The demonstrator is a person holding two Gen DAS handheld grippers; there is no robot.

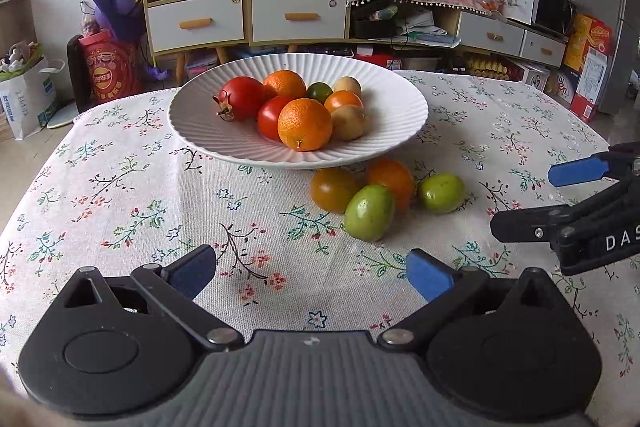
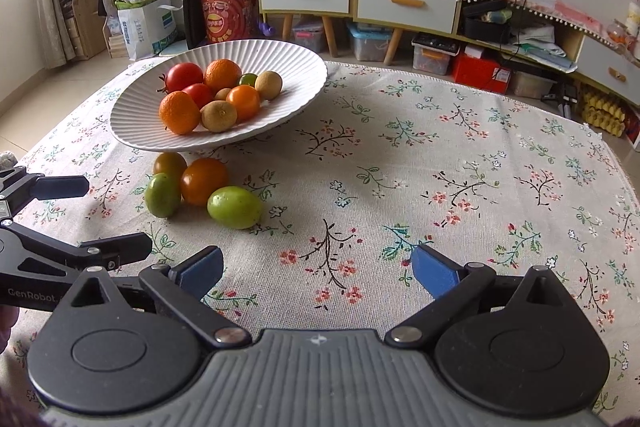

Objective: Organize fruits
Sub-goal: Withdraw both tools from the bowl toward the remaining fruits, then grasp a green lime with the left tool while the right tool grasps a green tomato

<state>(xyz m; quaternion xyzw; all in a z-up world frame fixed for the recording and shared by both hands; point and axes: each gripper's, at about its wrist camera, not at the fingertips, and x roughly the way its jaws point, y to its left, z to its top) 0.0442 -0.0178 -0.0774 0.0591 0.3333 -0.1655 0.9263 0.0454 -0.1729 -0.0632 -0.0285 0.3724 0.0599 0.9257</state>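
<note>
A white ribbed plate (image 1: 384,131) (image 2: 296,83) holds several fruits: red tomatoes (image 1: 242,97), oranges (image 1: 305,124) and small brown fruits (image 2: 219,115). Loose fruits lie on the cloth just in front of the plate: a green fruit (image 1: 369,213) (image 2: 161,195), another green fruit (image 1: 441,193) (image 2: 235,207), an orange tomato (image 1: 394,183) (image 2: 203,181) and a darker orange one (image 1: 332,189) (image 2: 170,165). My left gripper (image 1: 311,273) is open and empty, short of the loose fruits. My right gripper (image 2: 318,269) is open and empty, right of them.
The table has a floral cloth (image 1: 132,195) (image 2: 460,163). The right gripper shows at the right edge of the left wrist view (image 1: 540,199); the left gripper shows at the left edge of the right wrist view (image 2: 104,219). Shelves and drawers stand behind the table.
</note>
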